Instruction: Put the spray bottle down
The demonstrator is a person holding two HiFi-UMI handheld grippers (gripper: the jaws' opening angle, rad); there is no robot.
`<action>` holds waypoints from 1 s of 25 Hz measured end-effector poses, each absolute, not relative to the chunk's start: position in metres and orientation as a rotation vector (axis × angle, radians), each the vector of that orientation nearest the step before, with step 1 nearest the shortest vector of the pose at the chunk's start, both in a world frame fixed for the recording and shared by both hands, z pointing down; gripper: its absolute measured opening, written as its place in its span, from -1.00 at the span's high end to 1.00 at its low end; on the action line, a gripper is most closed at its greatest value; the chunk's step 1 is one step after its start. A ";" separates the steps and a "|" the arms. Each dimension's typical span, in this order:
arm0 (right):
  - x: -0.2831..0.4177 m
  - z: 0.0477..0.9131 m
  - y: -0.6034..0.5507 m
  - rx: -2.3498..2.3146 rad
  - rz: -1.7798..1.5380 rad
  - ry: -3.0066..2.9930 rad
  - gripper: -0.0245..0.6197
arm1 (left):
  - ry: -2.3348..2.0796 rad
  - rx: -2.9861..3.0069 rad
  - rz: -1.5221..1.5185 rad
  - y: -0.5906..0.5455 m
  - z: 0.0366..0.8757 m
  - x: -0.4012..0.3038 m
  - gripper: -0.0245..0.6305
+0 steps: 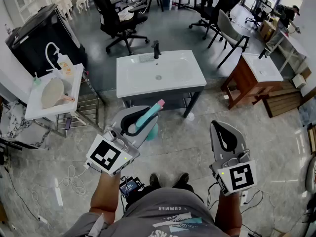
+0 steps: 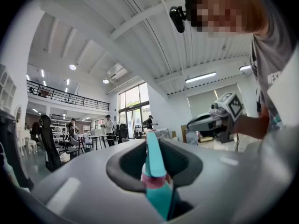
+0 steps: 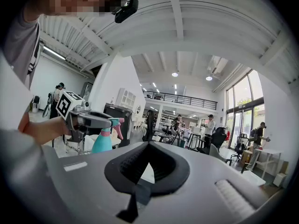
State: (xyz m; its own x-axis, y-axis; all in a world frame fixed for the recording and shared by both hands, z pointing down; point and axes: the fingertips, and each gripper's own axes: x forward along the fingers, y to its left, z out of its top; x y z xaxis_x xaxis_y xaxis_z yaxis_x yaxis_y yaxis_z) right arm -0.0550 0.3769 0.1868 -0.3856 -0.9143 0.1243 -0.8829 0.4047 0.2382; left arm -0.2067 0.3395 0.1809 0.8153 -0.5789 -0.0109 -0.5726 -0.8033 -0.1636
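Observation:
A teal spray bottle (image 1: pixel 148 120) with a pink nozzle is clamped by its neck in my left gripper (image 1: pixel 142 118), which is shut on it. The bottle's body hangs below the jaws, above the floor in front of the white sink vanity (image 1: pixel 190 78). In the left gripper view the bottle's trigger head (image 2: pixel 154 160) runs up between the jaws. My right gripper (image 1: pixel 221 128) is held out at the right, shut and with nothing in it. The right gripper view shows the bottle (image 3: pixel 103 137) hanging under the left gripper (image 3: pixel 88 120) off to the left.
A black faucet (image 1: pixel 156 48) stands on the vanity. A second white basin (image 1: pixel 34 110) with a soap bottle is at the left, and a wooden vanity (image 1: pixel 247 80) at the right. Office chairs (image 1: pixel 116 19) stand beyond. Cables (image 1: pixel 74 179) trail on the tiled floor.

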 end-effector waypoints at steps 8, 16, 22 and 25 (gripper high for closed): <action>-0.052 0.187 0.384 1.599 -0.199 -2.421 0.92 | 0.895 -2.837 -0.058 0.346 0.184 -0.203 0.68; -0.049 0.188 0.385 1.612 -0.192 -2.409 0.92 | 0.882 -2.844 -0.060 0.346 0.186 -0.199 0.68; -0.058 0.187 0.381 1.632 -0.181 -2.416 0.92 | 0.884 -2.863 -0.059 0.343 0.188 -0.209 0.68; -0.061 0.183 0.380 1.657 -0.175 -2.419 0.92 | 0.875 -2.858 -0.049 0.341 0.185 -0.215 0.68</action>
State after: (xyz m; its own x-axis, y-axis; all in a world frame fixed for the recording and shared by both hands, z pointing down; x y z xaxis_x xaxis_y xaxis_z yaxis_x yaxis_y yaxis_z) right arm -0.0612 0.3799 0.1828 -0.3497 -0.9315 0.1004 -0.9074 0.3634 0.2113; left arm -0.2148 0.3411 0.1847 0.8291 -0.5589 -0.0131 -0.5539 -0.8181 -0.1543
